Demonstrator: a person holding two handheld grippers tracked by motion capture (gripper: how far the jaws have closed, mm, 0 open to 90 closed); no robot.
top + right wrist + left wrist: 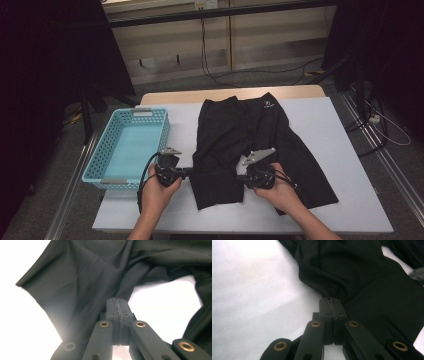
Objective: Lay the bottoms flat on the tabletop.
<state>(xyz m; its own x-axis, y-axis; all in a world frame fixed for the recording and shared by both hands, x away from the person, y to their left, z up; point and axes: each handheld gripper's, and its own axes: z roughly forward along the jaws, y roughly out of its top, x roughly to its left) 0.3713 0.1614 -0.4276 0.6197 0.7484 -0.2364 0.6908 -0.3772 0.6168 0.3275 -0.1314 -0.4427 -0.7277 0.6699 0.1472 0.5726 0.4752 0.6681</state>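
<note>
**Thin pinches on a slack leg: where the fold could fail**

Tongs on both sides were clamped fully closed on cloth. The left tongs (330, 300) pinched the outer edge of one leg of the pair of black, smooth-fabric shorts (250, 145), and the right tongs (117, 300) pinched the inner edge of that same leg, near the crotch.

The shorts lay spread flat on the white tabletop (345, 130), waistband away from the person, the left leg at the near edge between the two hands. In both gripper views only a narrow fold of fabric sat between the tips. That looked like the main risk: the cloth seemed slippery, and a quick lift or a pull by the hands in opposite directions could have drawn it out of one pinch, leaving the leg hanging from a single corner.

A second risk was layers. It could not be told whether each pinch held both layers of the leg or only the top one; a top-only grip would have opened the leg instead of folding it.

The light blue perforated plastic basket (131, 142) stood just beside the left hand (159, 192), so a wide swing could have knocked it.
</note>
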